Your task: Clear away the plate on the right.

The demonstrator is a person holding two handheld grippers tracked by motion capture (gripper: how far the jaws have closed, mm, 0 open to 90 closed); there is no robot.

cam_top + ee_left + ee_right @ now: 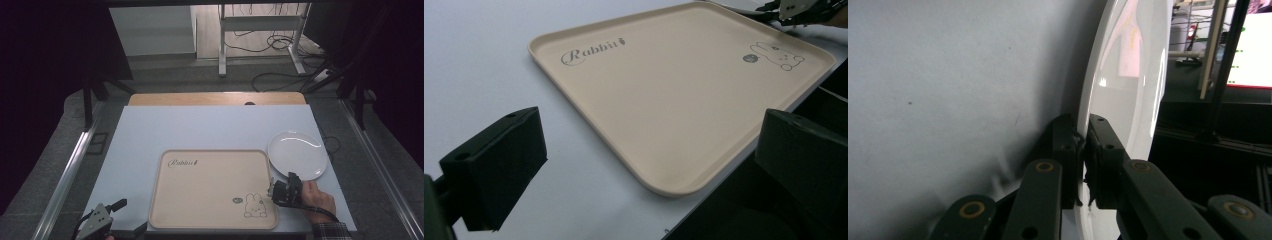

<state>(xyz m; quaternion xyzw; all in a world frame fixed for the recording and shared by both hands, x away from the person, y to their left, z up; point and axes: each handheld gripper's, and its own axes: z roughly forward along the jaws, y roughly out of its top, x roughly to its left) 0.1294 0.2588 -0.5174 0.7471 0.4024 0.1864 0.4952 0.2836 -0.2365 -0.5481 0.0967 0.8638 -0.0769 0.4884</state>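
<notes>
Both right gripper jaws pinch the plate rim, so lifting it onto the tray seems next; left gripper jaws stand spread.

The far half of the table lay bare, open to a pass from either side. Nearer, the beige tray took up the middle, its inside free but its raised rim in the way of low sweeps. The white plate sat just right of the tray, narrowing the gap there. The left strip stayed free.
</notes>
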